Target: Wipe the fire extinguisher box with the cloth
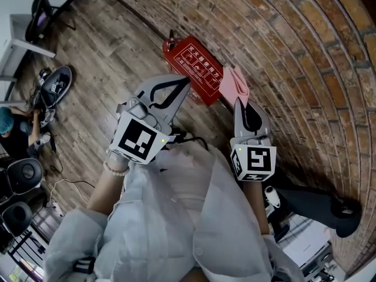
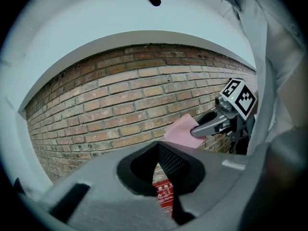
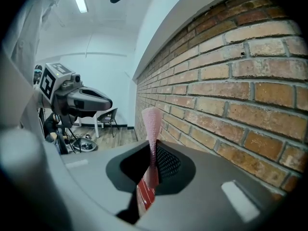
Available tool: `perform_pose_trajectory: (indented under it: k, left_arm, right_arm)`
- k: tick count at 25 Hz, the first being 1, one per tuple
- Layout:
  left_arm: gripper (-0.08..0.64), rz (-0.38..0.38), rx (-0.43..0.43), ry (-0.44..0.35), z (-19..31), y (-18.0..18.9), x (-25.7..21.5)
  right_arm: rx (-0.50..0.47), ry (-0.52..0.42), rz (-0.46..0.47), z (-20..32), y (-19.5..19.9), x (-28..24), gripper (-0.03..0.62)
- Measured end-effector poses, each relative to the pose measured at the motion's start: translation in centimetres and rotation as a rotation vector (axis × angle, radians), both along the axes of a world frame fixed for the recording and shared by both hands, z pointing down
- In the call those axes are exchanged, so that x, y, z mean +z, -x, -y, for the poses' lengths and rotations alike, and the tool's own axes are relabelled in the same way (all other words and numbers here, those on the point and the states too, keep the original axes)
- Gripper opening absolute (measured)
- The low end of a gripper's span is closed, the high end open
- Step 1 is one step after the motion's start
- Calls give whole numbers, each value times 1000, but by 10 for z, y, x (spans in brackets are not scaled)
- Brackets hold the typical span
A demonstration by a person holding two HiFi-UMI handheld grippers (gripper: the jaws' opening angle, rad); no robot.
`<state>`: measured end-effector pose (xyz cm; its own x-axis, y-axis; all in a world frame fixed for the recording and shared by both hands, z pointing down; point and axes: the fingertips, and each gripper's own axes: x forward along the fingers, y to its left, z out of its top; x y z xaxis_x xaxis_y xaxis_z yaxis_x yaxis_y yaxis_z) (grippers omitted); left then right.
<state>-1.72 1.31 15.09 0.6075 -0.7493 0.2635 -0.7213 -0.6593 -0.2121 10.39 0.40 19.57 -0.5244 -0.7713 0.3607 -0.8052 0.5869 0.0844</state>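
The red fire extinguisher box (image 1: 194, 69) lies on the wooden floor against the brick wall, white print on its face. My right gripper (image 1: 238, 103) is shut on a pink cloth (image 1: 234, 86), which hangs just right of the box's near end. In the right gripper view the cloth (image 3: 152, 121) stands up from the closed jaws, with a strip of the box (image 3: 147, 191) below. My left gripper (image 1: 187, 81) hovers over the box's near edge, shut on nothing. The left gripper view shows the cloth (image 2: 182, 130), the right gripper (image 2: 211, 124) and a bit of the box (image 2: 165, 196).
The brick wall (image 1: 305, 57) runs along the right. A black chair (image 1: 41, 10) and a white table stand at the far left, with a dish of gear (image 1: 56, 84) and cables on the floor. A person in a teal cap (image 1: 6, 122) crouches at the left edge. A dark stand base (image 1: 317, 204) lies low right.
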Motion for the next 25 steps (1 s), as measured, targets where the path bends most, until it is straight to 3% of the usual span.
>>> perform_pose_trajectory:
  k: [25]
  left_arm:
    - [-5, 2, -30, 21, 9, 6, 7]
  right_arm:
    - [-32, 45, -5, 7, 9, 14, 21]
